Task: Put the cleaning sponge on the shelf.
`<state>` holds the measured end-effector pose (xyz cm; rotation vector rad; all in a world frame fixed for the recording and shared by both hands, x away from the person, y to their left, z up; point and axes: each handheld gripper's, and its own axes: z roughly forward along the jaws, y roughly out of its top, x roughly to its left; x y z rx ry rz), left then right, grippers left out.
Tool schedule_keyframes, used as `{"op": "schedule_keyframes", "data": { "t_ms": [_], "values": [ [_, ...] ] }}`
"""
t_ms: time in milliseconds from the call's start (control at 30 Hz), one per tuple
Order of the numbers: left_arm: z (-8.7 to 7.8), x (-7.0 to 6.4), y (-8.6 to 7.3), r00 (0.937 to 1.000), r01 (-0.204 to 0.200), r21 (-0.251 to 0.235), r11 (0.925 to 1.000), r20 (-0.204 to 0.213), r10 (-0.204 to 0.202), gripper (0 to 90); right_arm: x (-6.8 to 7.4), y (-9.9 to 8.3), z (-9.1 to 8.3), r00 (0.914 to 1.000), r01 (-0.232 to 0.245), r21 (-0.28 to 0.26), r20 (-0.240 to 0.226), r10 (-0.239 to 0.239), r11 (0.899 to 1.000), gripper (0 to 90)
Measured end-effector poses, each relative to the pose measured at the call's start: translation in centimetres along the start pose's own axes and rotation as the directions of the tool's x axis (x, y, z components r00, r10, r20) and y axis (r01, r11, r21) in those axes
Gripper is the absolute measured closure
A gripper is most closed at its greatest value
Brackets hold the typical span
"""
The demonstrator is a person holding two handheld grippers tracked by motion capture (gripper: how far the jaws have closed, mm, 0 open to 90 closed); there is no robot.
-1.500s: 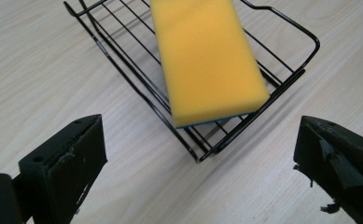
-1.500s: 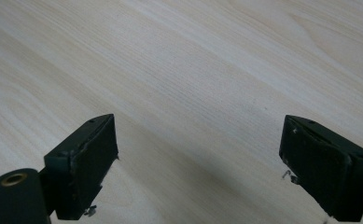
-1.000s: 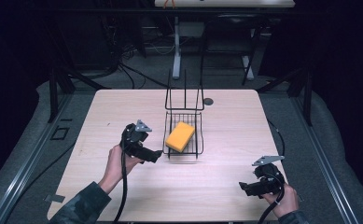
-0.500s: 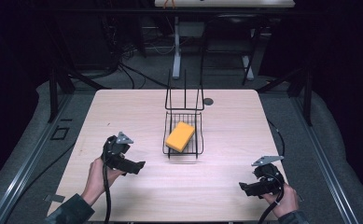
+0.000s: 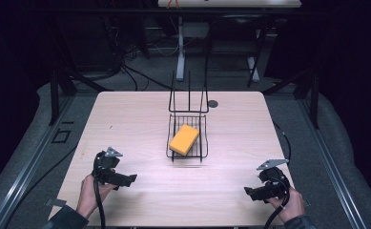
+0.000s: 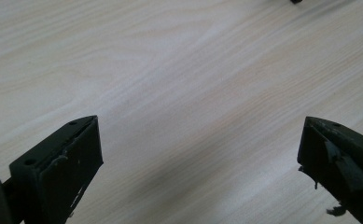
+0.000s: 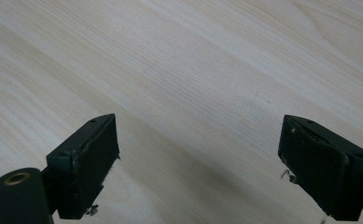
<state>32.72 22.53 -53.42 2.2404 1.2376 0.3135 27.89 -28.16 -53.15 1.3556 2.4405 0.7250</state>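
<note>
The orange sponge [image 5: 183, 139] sits inside the black wire basket [image 5: 172, 143] at the middle of the wooden table [image 5: 126, 119]. The left gripper [image 5: 131, 178] hovers low at the table's near left, jaws spread wide, empty. The right gripper [image 5: 248, 191] hangs at the near right corner, jaws also wide apart, well away from the basket.

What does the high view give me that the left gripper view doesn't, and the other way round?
High view: the orange sponge lying in the black wire basket, both hands, and the right gripper at the table's near right, apart from the basket.
Left gripper view: the left gripper close up, jaws wide apart with nothing between them, pads scuffed.
Shared: the pale wooden table and the left gripper itself, away from the basket.
</note>
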Motion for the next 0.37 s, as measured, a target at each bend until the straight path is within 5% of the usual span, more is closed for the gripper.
{"op": "schedule_keyframes", "data": {
  "t_ms": [367],
  "values": [
    [0.44, 0.03, 0.19, 1.0000, -0.001, -0.006, 1.0000, -0.001, 0.001, 0.1, -0.03, -0.02, 0.04, 1.0000, 0.001, -0.003, -0.004, -0.001, 1.000, 11.9]
  ]
}}
